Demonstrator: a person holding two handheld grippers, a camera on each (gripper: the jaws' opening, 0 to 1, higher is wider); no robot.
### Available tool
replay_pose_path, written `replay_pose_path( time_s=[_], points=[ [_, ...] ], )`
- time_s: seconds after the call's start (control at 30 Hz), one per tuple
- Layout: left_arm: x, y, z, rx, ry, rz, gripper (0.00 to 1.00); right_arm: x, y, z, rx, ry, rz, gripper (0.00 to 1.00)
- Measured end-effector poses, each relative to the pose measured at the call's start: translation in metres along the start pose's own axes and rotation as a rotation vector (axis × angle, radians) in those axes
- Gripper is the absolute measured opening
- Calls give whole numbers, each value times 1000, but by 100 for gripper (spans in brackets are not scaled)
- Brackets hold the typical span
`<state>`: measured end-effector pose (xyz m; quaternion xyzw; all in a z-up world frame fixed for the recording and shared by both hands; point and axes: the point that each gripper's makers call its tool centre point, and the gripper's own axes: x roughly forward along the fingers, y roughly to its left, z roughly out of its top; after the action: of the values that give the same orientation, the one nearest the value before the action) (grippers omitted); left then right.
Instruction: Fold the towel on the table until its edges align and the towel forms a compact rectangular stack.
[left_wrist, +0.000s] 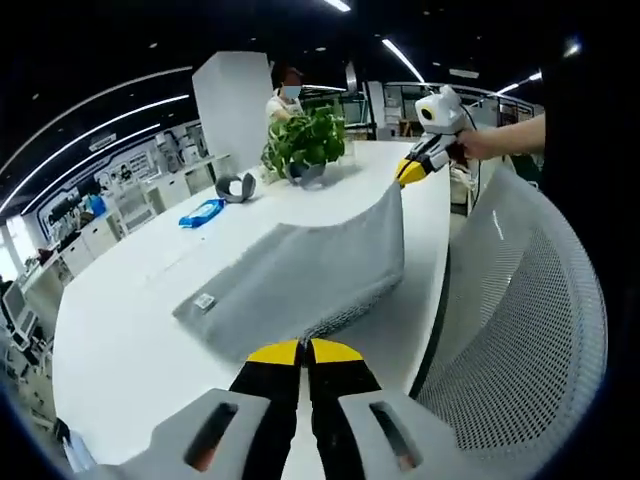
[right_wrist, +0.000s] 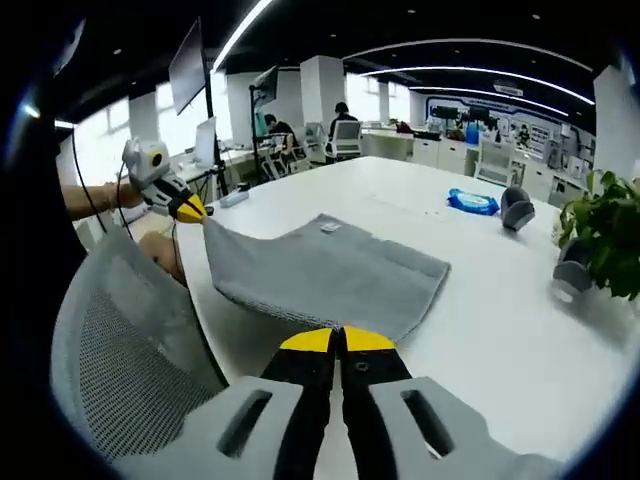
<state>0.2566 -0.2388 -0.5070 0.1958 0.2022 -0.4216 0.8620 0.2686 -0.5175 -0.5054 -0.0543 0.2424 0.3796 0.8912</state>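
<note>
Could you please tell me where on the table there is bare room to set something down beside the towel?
Bare table lies between the towel and the potted plant, and beyond the towel's far edge toward the blue packet. It is crowded at the near edge, where both hand-held grippers lift the towel beside the mesh chair.

Grey towel (left_wrist: 310, 270) on a white table (left_wrist: 130, 340); yellow-tipped black jaws on both grippers; green plant (left_wrist: 305, 140); blue packet (left_wrist: 202, 213); grey mesh chair (left_wrist: 520, 330).

Grey towel (left_wrist: 300, 275), near edge lifted, on table (left_wrist: 130, 340)
</note>
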Motion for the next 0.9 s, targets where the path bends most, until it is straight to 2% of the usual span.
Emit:
replay_pose_path(
  time_s=[0.13,0.33,0.53,0.83,0.9],
  points=[
    [-6,-5,7,-12,-28,11,2,-10,1,-5,27,10,-28,0],
    [-19,-15,10,-80,-60,30,2,-25,9,-14,100,-5,-49,0],
    [-36,-22,10,-158,-93,81,2,-39,23,-9,162,-42,-73,0],
    [-62,-36,10,-235,-99,126,2,-62,44,-7,191,-36,-88,0],
    [-66,-39,9,-251,-95,129,2,-67,48,-7,229,-41,-94,0]
  ],
)
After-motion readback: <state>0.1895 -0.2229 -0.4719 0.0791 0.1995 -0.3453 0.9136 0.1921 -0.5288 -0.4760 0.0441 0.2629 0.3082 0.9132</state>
